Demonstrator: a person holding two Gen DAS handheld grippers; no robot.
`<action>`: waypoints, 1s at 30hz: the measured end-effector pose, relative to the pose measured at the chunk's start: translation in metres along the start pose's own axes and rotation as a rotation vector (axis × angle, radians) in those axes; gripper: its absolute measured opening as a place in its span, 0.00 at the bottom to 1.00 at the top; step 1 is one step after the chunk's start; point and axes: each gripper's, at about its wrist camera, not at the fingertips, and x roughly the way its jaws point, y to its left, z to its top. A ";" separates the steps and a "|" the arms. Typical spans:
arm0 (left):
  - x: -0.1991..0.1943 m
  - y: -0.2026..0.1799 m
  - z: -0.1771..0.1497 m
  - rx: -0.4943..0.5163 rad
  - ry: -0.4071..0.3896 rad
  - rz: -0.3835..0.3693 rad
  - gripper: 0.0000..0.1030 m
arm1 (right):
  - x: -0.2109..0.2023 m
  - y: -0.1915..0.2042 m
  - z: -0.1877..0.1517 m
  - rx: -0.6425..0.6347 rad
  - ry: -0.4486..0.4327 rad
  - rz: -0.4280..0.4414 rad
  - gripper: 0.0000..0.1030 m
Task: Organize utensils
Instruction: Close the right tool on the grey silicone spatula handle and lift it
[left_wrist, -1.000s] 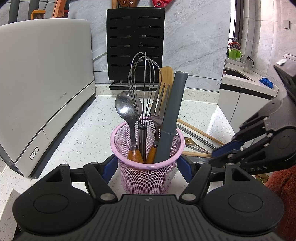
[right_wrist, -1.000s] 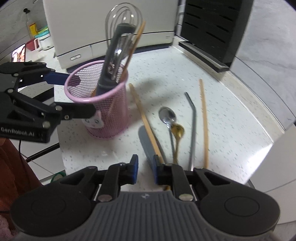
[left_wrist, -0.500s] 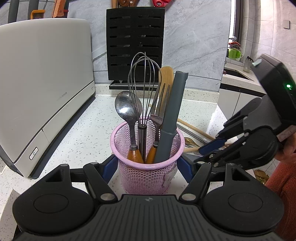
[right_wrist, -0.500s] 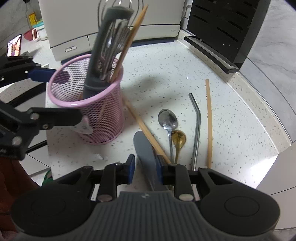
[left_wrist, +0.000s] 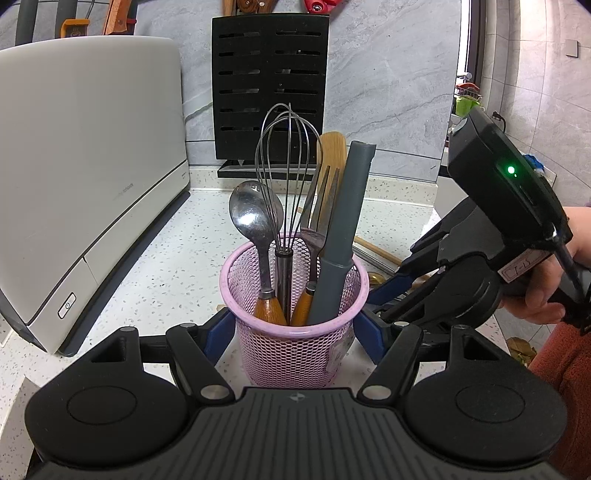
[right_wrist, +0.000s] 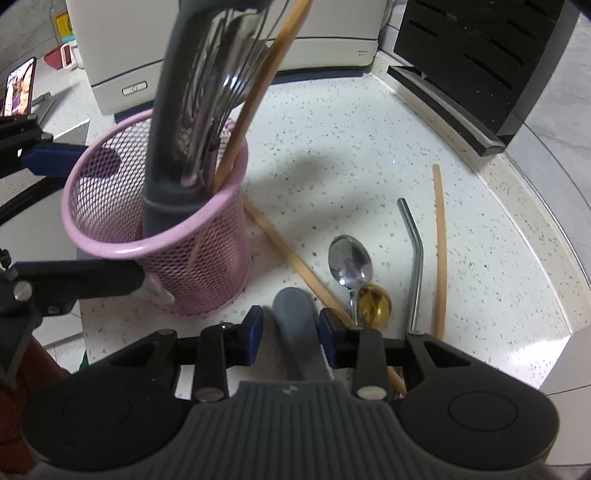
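The left tool has its blue pads on either side of the pink mesh cup, jaws wide and apparently pressed to the cup's wall. The cup stands upright on the speckled worktop and holds a whisk, a spoon, a fork, a wooden spatula and a grey handle, all leaning upward.

The right tool sits low at the worktop's near edge, just right of the cup. Its jaws are partly spread around a grey handle-like piece; the right pad looks to touch it, while a thin gap shows on the left, so a firm grip cannot be told.

Loose on the worktop to the right lie a wooden chopstick, a steel spoon, a gold spoon, a bent metal straw and a second chopstick. The two spoon bowls touch.

A white appliance stands left, a black slotted rack behind.
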 end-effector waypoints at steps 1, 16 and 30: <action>0.000 0.000 0.000 0.000 0.000 0.000 0.79 | -0.001 -0.002 0.000 0.012 0.001 0.010 0.26; 0.000 0.000 0.000 0.000 0.001 0.000 0.79 | -0.042 -0.009 -0.022 0.087 -0.130 0.026 0.21; 0.000 0.000 0.000 0.000 0.001 -0.001 0.79 | -0.119 -0.005 -0.028 0.111 -0.349 0.047 0.20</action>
